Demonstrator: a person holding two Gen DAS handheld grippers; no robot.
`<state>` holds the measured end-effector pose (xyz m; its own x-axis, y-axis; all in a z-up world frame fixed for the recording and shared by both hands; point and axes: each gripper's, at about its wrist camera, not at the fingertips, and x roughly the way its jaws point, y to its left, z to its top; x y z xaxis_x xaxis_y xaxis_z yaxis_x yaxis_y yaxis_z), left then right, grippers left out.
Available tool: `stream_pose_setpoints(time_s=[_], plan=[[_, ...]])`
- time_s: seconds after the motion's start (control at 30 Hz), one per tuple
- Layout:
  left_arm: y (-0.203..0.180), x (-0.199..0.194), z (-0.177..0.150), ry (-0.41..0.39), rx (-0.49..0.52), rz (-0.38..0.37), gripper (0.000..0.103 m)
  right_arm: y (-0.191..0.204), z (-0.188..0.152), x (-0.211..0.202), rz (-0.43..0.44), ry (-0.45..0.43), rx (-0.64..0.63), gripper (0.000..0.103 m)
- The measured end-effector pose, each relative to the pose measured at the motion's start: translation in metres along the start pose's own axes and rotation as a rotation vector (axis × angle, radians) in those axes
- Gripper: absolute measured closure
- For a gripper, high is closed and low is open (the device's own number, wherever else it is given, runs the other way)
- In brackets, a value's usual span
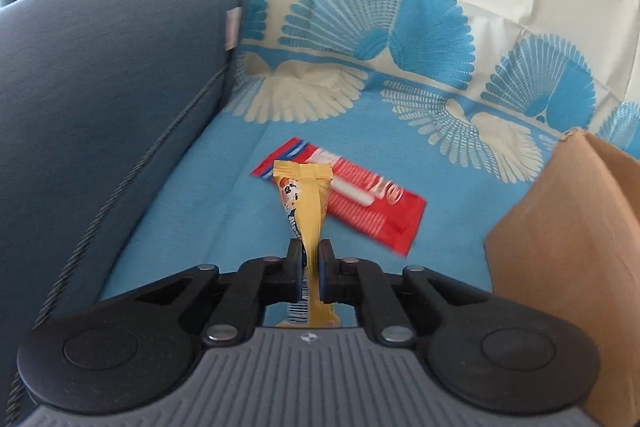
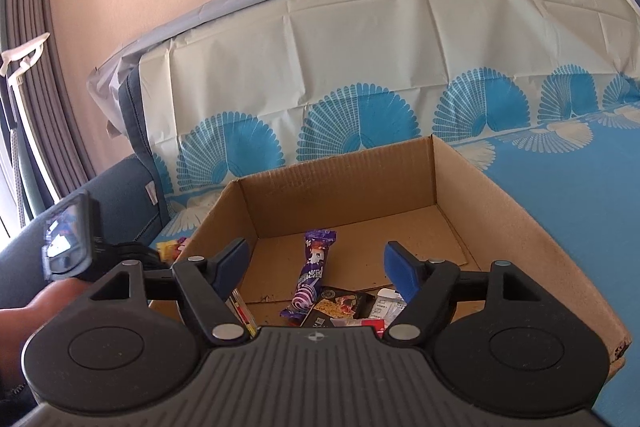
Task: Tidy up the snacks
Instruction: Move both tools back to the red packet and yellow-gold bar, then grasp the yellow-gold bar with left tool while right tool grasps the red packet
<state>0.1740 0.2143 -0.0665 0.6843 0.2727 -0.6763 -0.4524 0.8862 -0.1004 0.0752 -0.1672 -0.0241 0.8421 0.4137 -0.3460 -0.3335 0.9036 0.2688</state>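
Left wrist view, at 9 o'clock: dark blue sofa arm [image 1: 100, 75]. The seat is covered by a blue patterned cloth [image 1: 192, 211], which also runs up the backrest.

Centre: left gripper [image 1: 311, 259] pressed together on a yellow snack packet [image 1: 306, 203], pinching its lower third. The packet stands up from the jaws toward 12 o'clock, with the barcode end trailing below the grip. It appears lifted clear of the cloth; contact cannot be fully ruled out.

Just past it, toward 1 o'clock: 1 red snack packet [image 1: 344, 197] lying flat on the cloth, not held.

At 3 o'clock: brown wall of the cardboard box [image 1: 560, 247], near the red packet.

Right wrist view: right gripper [image 2: 316, 265] spread wide, holding nothing, hovering over the open box [image 2: 520, 227]. On the box floor: 1 purple snack packet [image 2: 312, 275] roughly midway between the fingers, and a dark packet [image 2: 340, 307] beside it toward 5 o'clock. More wrappers lie at the near edge, partly hidden.

Handling judgement: packets look light, thin and crinkly, with slick film. A pinch across the flat body or sealed end should hold; too light a squeeze could let the film slide. The contents may be brittle, so moderate pressure. The red packet lies flat, so take it by a short edge.
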Motion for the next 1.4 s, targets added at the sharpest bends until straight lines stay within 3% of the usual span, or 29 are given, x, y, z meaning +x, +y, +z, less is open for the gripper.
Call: stream_pose_setpoints(time_s=[0.23, 0.4, 0.53, 0.6, 0.8, 1.0, 1.17, 1.4], plan=[[0.041, -0.062, -0.042, -0.017, -0.106, -0.006, 0.095, 0.014, -0.002, 0.004, 0.002, 0.007, -0.05, 0.027], [0.044, -0.056, -0.061, -0.024, -0.119, 0.021, 0.094, 0.024, 0.003, 0.005, 0.027, 0.057, -0.042, 0.026], [0.045, -0.053, -0.061, -0.022, -0.132, 0.012, 0.092, 0.062, 0.031, 0.012, 0.104, 0.093, -0.122, 0.026], [0.05, -0.05, -0.06, -0.007, -0.159, -0.002, 0.092, 0.09, 0.052, 0.026, 0.152, 0.109, -0.164, 0.02], [0.064, -0.048, -0.057, 0.009, -0.228, -0.027, 0.093, 0.186, 0.095, 0.111, 0.235, 0.249, -0.237, 0.016], [0.077, -0.047, -0.056, 0.018, -0.306, -0.026, 0.093, 0.266, 0.08, 0.233, 0.196, 0.46, -0.362, 0.015], [0.083, -0.046, -0.054, 0.038, -0.326, -0.063, 0.093, 0.289, 0.045, 0.319, 0.075, 0.569, -0.527, 0.014], [0.087, -0.044, -0.055, 0.051, -0.342, -0.089, 0.092, 0.295, 0.003, 0.388, 0.05, 0.712, -0.634, 0.014]])
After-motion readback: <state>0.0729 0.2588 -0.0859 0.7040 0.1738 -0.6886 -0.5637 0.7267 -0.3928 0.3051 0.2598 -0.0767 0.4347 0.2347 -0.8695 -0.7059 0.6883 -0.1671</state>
